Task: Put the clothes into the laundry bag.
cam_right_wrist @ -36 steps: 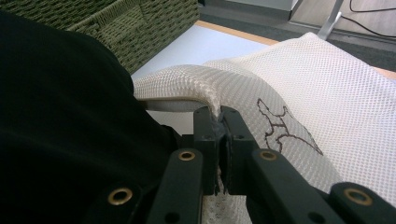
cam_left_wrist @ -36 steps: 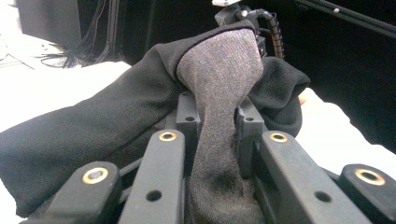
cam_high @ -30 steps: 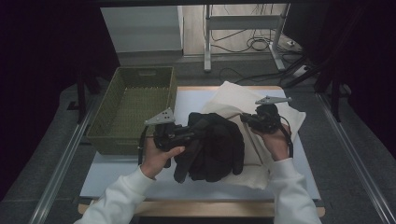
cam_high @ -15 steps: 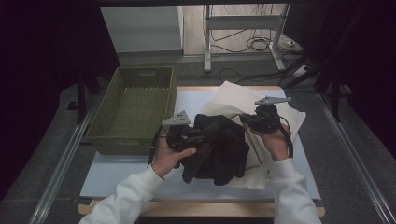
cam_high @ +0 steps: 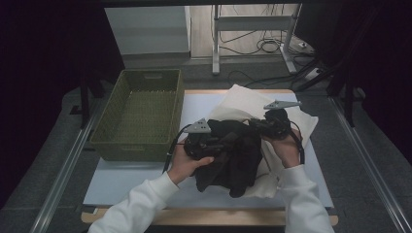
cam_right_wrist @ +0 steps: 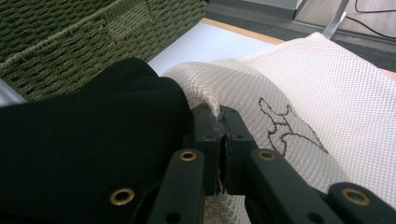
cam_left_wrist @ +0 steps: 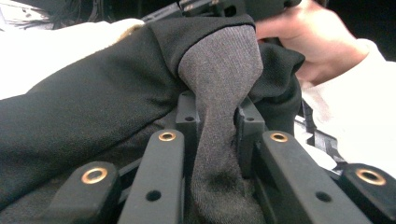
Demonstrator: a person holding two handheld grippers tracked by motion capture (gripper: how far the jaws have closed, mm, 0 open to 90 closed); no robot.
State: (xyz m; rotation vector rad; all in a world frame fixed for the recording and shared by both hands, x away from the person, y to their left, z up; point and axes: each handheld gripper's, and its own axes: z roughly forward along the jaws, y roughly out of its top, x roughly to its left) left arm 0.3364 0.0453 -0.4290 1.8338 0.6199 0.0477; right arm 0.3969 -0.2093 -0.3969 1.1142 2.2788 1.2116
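Since the earlier frame the left gripper (cam_high: 214, 143) has carried its fold of the black garment (cam_high: 238, 160) to the right, toward the mesh bag (cam_high: 301, 121), so the dark bundle now sits more compactly on the white table (cam_high: 136, 177). In the left gripper view its jaws are clamped on a grey band of the garment (cam_left_wrist: 219, 93). The right gripper (cam_right_wrist: 219, 130) is pinched tight on the bag's rim (cam_right_wrist: 205, 88), holding the mouth up just beside the cloth. The step looks like stuffing the garment into the bag. To do it well, keep the rim lifted and taut, drive the pinched fold under that edge rather than over it, and let go only once the cloth is deep inside. The green basket (cam_high: 141, 116) stands apart to the left
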